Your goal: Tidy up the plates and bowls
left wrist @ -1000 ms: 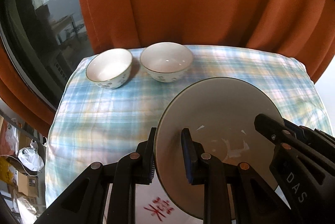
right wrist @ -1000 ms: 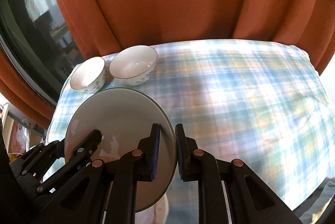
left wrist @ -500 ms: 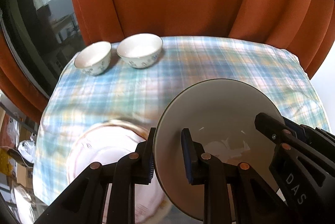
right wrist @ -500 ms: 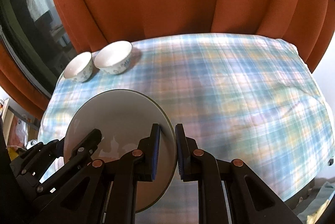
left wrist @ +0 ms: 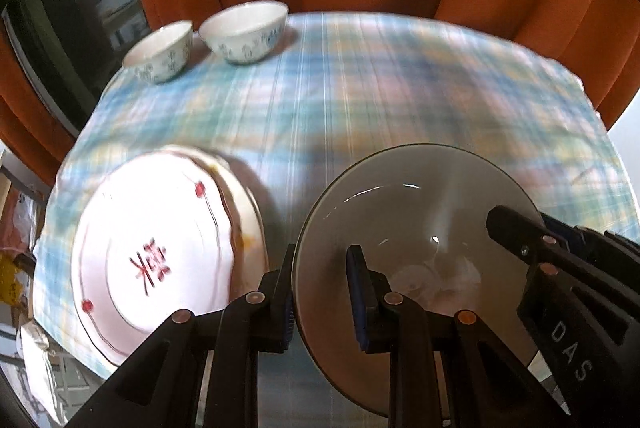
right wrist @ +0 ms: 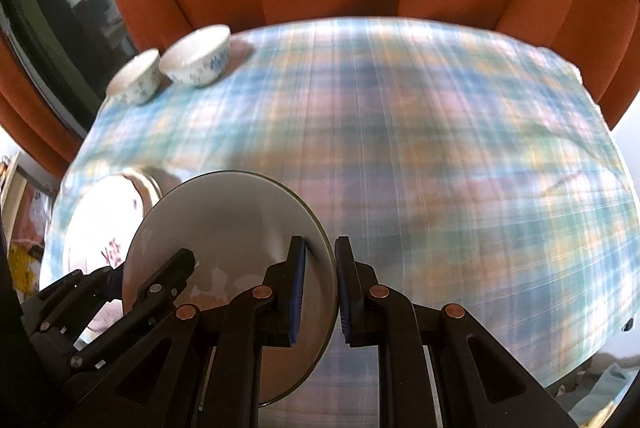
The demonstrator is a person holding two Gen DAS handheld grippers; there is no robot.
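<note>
At nine o'clock sits the white plate (left wrist: 160, 260) on the checked cloth (left wrist: 400, 99). The left gripper (left wrist: 320, 292) and right gripper (right wrist: 320, 288) both pinch the grey plate (left wrist: 420, 211), held at five o'clock. Next, I think: lower it gently onto the white plate.

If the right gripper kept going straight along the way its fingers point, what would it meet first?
The right gripper, shut on the grey plate rim, points steeply down at bare plaid tablecloth. The cloth looks to be first; the two bowls and the white plate lie off left. Depth is unclear.
</note>
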